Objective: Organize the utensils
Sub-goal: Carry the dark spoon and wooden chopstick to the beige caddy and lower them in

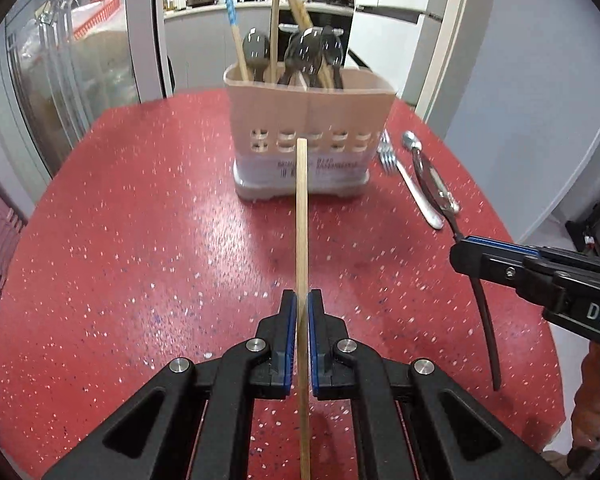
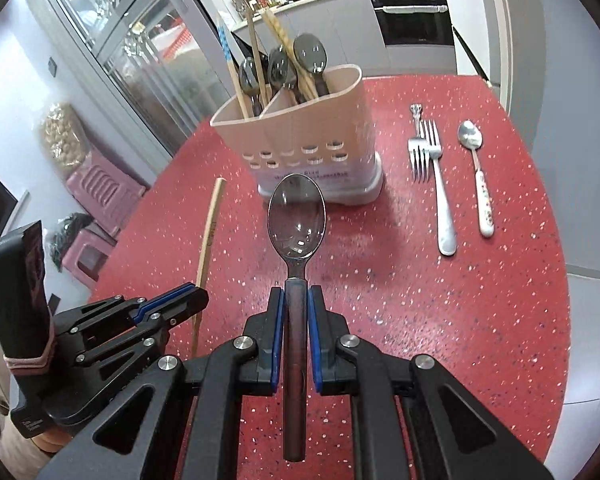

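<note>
The left gripper [image 1: 302, 300] is clenched on a single wooden chopstick [image 1: 302, 216], its blue pads pressing the stick from both sides. The chopstick runs straight forward from the gripper, and in the left wrist view its far tip lies in line with the front wall of the utensil holder [image 1: 312, 120]. In the right wrist view the same chopstick [image 2: 210, 236] slants above the red speckled counter [image 2: 420, 300], to the left of the holder [image 2: 312, 128].

The right gripper [image 2: 294, 300] is clenched on the dark handle of a spoon [image 2: 297, 216]. The spoon's shiny bowl faces up and points toward the holder's front wall, just short of it in this view. From the left wrist view the right gripper [image 1: 466, 258] shows at the right of the holder, with the spoon's dark handle hanging out below it.

The holder stands upright on the counter [image 1: 140, 220], a beige box with a divider inside and rows of oval holes low on its front. It already carries several chopsticks and dark spoons, standing on end with bowls up.

To the right of the holder, two forks [image 2: 424, 152] and a small spoon with a patterned white handle [image 2: 476, 168] lie flat on the counter, side by side. The forks overlap at their tines; the small spoon lies apart from them, farther from the holder.
</note>
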`<state>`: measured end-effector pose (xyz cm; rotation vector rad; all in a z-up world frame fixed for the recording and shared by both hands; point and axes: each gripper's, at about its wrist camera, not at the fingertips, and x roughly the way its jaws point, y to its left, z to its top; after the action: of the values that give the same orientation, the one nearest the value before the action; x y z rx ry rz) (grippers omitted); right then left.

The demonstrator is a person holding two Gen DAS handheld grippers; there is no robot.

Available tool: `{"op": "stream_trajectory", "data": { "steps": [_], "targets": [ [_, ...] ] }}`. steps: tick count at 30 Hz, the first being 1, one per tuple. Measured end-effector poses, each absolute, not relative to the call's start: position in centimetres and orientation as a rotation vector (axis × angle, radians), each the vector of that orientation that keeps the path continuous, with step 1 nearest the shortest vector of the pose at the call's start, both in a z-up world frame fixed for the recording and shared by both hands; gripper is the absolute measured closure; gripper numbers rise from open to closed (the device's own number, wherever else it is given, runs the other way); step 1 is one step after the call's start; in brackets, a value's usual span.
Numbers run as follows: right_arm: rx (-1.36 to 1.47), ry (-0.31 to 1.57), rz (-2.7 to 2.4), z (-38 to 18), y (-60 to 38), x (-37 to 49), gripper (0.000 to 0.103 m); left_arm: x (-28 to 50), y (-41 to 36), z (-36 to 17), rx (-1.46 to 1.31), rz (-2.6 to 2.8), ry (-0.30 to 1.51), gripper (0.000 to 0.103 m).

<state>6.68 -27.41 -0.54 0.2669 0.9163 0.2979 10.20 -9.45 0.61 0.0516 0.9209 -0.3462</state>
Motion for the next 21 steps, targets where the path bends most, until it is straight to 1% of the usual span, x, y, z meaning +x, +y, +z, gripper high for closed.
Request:
{"op": "stream_trajectory", "data": {
  "steps": [11, 21],
  "targets": [
    [0.261, 0.853, 0.307, 2.4, -28.2, 7.6, 0.090, 11.0, -7.9, 5.1, -0.016, -0.340, 0.806, 0.072],
    [0.241, 0.787, 0.309, 5.8, -28.6, 10.3, 0.090, 14.4, -6.3, 9.6, -0.084, -0.302, 0.683, 0.072]
  ]
}}
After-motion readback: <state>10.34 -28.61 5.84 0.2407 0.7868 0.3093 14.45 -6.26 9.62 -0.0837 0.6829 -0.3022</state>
